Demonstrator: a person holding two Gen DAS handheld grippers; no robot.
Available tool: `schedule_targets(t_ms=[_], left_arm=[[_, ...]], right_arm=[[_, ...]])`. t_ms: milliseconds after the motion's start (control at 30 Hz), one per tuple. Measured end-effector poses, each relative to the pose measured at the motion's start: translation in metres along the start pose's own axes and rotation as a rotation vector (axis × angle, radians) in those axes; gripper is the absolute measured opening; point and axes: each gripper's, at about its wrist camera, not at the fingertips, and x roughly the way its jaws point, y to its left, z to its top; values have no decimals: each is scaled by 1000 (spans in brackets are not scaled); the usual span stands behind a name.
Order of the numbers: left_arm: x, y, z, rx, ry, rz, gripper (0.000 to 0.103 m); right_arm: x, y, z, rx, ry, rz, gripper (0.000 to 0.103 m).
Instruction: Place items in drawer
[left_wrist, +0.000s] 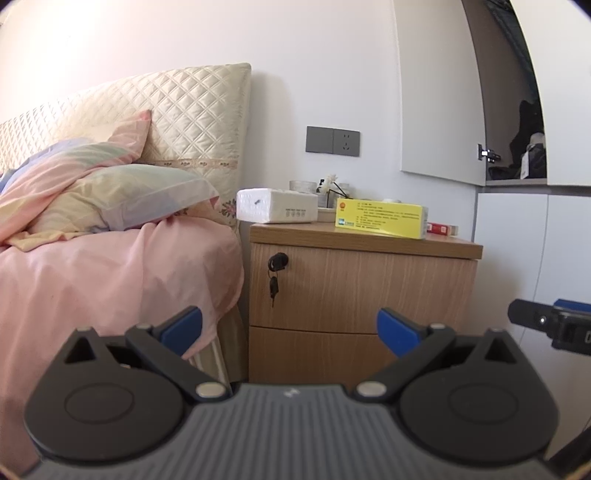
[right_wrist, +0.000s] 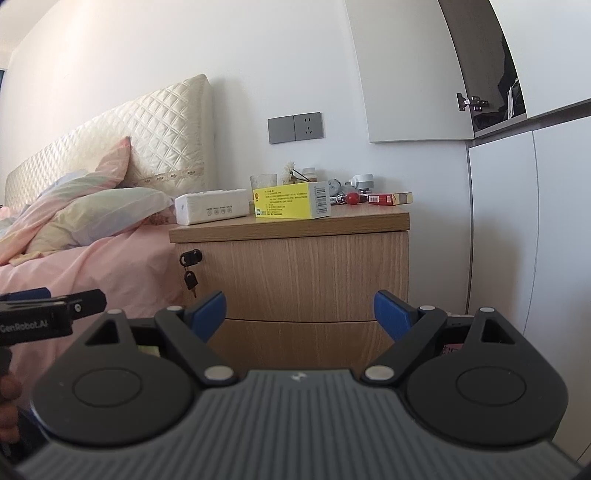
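A wooden nightstand (left_wrist: 354, 288) (right_wrist: 306, 273) stands beside the bed, both drawers shut, a key (left_wrist: 274, 286) (right_wrist: 190, 279) hanging from the top drawer's lock. On top lie a yellow box (left_wrist: 380, 218) (right_wrist: 291, 202), a white tissue pack (left_wrist: 277, 210) (right_wrist: 212, 206), a red packet (left_wrist: 441, 229) (right_wrist: 382, 199) and a red ball (right_wrist: 352, 198). My left gripper (left_wrist: 290, 326) is open and empty, short of the drawer fronts. My right gripper (right_wrist: 300, 312) is open and empty, also short of them.
A bed with pink sheets (left_wrist: 110, 280) (right_wrist: 122, 266) and pillows is left of the nightstand. White wardrobe doors (left_wrist: 532, 251) (right_wrist: 524, 221) stand to its right. Glass jars and small clutter (right_wrist: 295, 177) sit at the nightstand's back. Each gripper shows at the edge of the other's view.
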Motion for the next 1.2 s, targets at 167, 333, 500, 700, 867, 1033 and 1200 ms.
schedule_targets(t_ms=[167, 333, 500, 700, 867, 1033, 1200], left_arm=[[0, 4, 1, 0, -3, -2, 103], [-2, 5, 0, -11, 0, 6, 103], [-3, 8, 1, -15, -1, -4, 103], [-5, 8, 1, -18, 2, 2, 103], [-5, 8, 1, -17, 0, 4, 103], [-7, 5, 1, -4, -3, -1, 103], [-8, 5, -1, 9, -9, -4, 103]], right_arm=[[0, 1, -1, -17, 9, -1, 89], [-2, 0, -1, -15, 9, -9, 89], [0, 3, -2, -17, 12, -15, 89], [1, 1, -2, -18, 14, -21, 89], [-4, 3, -3, -21, 11, -22, 89], [-2, 2, 0, -18, 15, -22, 89], [-3, 1, 1, -14, 19, -20, 89]])
